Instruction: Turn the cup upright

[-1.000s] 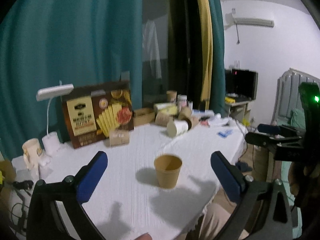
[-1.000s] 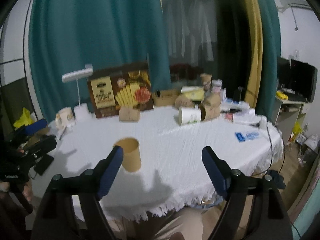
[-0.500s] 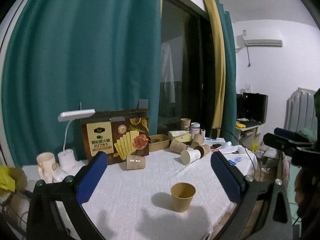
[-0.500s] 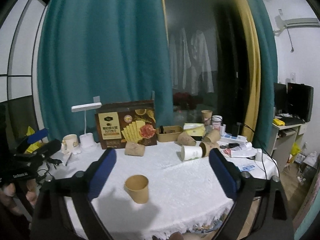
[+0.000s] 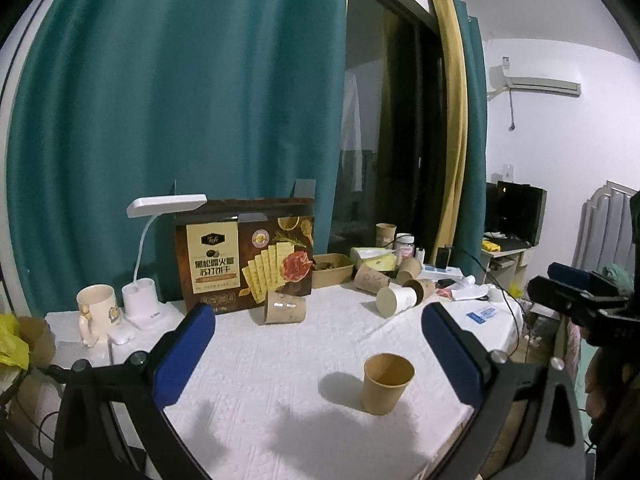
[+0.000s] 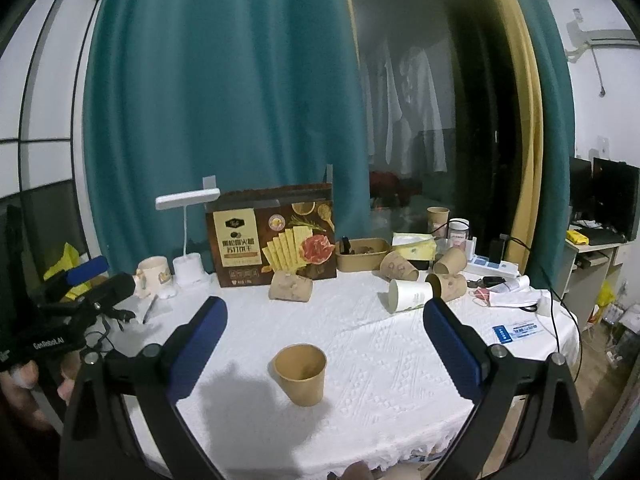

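brown paper cup (image 6: 300, 374) upright, empty

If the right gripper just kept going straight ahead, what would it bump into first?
Probably the brown paper cup. It stands upright on the white tablecloth, straight ahead of the open right gripper, nothing between. Depth is hard to judge, so the gripper might pass just over the rim.

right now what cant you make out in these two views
- Table near edge: cut off by the left gripper frame, left wrist view.
- Brown tray contents: too small and dim, right wrist view.
- Blue card print: too small, right wrist view.
- Paper cup base: hidden by its own wall, both views.
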A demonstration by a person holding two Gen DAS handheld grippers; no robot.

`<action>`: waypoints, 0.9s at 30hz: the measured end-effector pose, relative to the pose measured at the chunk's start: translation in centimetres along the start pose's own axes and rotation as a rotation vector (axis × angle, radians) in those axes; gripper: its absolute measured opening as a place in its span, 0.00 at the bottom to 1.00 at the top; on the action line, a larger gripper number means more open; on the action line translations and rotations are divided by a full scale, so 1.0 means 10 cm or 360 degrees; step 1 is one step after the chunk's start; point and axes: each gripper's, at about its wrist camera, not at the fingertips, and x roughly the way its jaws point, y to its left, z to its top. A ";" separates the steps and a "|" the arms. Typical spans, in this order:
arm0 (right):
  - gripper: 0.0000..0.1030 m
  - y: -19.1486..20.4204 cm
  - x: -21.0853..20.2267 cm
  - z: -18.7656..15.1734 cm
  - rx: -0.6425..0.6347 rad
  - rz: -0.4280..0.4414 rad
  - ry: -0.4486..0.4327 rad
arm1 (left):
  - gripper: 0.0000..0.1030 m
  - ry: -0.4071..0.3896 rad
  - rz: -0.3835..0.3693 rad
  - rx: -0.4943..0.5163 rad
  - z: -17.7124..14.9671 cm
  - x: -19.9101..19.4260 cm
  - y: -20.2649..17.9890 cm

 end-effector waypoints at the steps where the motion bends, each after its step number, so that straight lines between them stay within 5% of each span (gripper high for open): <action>1: 0.95 0.01 0.02 0.00 -0.0001 0.0004 0.0005 | 1.00 0.0004 0.0000 -0.0002 0.00 -0.01 0.00; 27: 0.95 0.01 0.04 -0.03 0.0008 0.0021 0.0008 | 1.00 -0.0005 0.0003 0.0056 -0.01 -0.09 -0.09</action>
